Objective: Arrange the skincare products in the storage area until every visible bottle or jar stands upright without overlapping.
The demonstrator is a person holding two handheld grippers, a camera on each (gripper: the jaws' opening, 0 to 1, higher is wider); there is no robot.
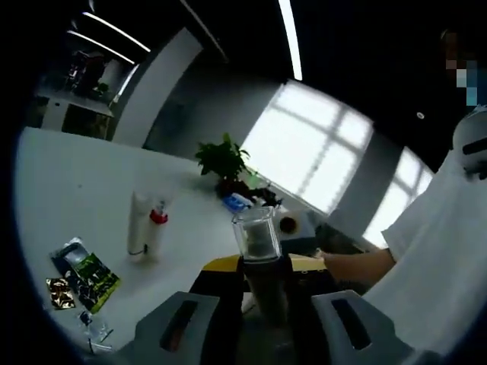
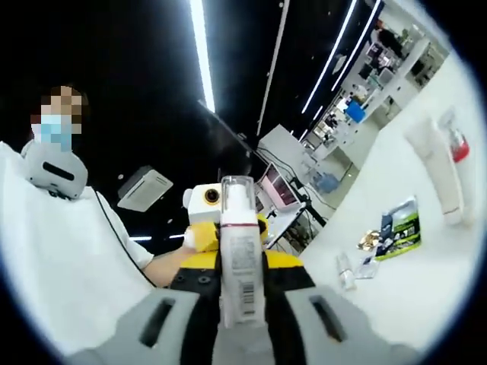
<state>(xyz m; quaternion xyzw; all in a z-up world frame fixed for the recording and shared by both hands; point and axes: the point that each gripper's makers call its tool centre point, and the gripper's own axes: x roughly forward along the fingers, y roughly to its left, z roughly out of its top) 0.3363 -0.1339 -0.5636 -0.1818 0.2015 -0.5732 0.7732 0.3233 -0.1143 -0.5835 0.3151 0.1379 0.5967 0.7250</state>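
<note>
A slim white pump bottle (image 2: 242, 258) with a barcode label and a clear cap is held up in the air above the table. My right gripper (image 2: 242, 315) is shut on its lower body. In the left gripper view the same bottle (image 1: 256, 232) looks dark against the window and sits between the jaws of my left gripper (image 1: 264, 308), which also grips it. The two grippers face each other across the bottle. On the white table (image 1: 68, 190) stand a white tube (image 1: 138, 224) and a red-capped bottle (image 1: 158, 222), side by side.
Green sachets (image 1: 90, 275), a gold packet (image 1: 59, 293) and a small vial (image 1: 96, 331) lie flat on the table near its front. A potted plant (image 1: 224, 161) and small items sit at the far end. A person in a white shirt (image 1: 437, 258) stands close behind the grippers.
</note>
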